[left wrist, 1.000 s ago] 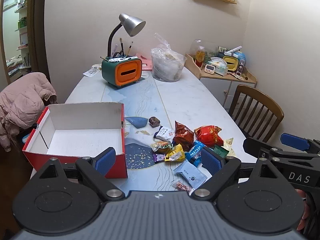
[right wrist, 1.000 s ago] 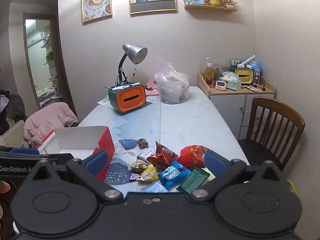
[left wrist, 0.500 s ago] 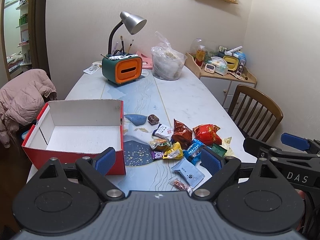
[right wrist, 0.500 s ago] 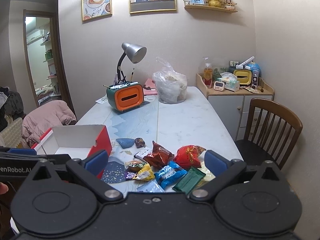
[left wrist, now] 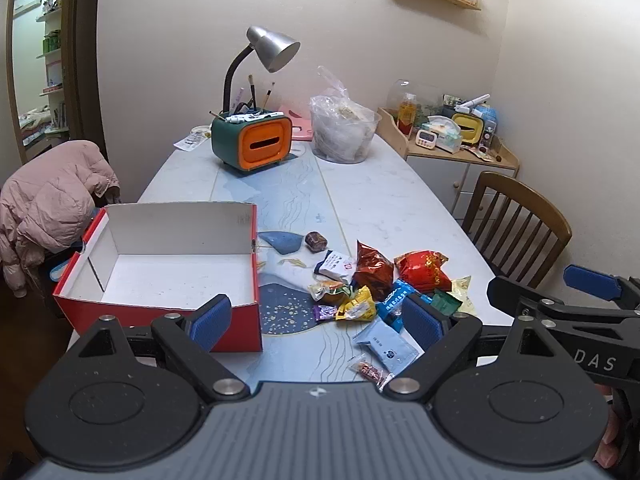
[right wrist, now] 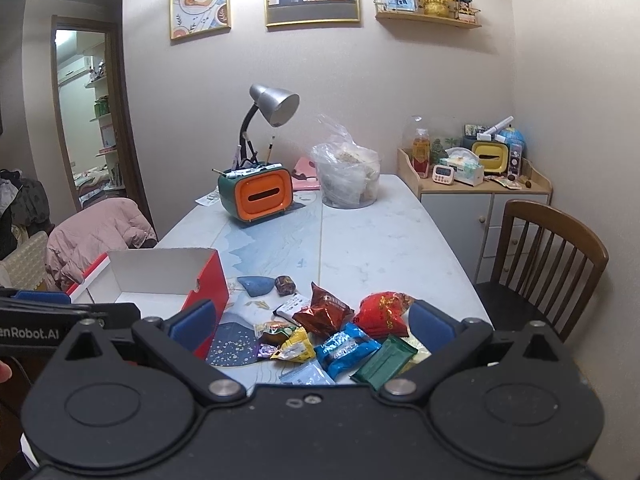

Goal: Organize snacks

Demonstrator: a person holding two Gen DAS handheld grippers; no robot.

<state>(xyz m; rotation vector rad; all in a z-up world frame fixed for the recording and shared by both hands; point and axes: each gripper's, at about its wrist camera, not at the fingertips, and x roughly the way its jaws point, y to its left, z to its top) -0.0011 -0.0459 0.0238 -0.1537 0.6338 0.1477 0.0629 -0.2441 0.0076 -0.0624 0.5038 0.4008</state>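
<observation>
Left gripper (left wrist: 318, 316) held above the near edge of the counter (left wrist: 384, 200), blue-padded fingers (left wrist: 210, 322) spread wide apart with nothing between them. Right gripper (right wrist: 310, 326) likewise raised over the near edge, fingers (right wrist: 430, 324) parted wide and gripping nothing. Between and just beyond both pairs, a loose heap of snacks on the marbled top: a dark red foil bag (left wrist: 374, 270) beside a bright red bag (left wrist: 424, 270), a blue packet (left wrist: 394, 304) and a green packet (right wrist: 384, 362) in front of them, a yellow wrapper (left wrist: 358, 306) touching a small purple one (left wrist: 325, 312), a white pouch (left wrist: 335, 266) behind, a pale blue sachet (left wrist: 386, 350) nearest the edge, and a thin red-printed strip (left wrist: 370, 370) just beside it. Slightly apart toward the far side, a small brown wrapped sweet (left wrist: 316, 240). To the left of the heap, an open red box (left wrist: 160, 268) with white inside, holding nothing visible, near corner close to the left finger. Farther back, an orange-and-green holder (left wrist: 256, 144) with a grey desk lamp (left wrist: 272, 48) rising from it, and a clear plastic bag (left wrist: 342, 132) to its right. Wooden chair (left wrist: 516, 224) at the right side, pink jacket (left wrist: 52, 200) draped at the left.
</observation>
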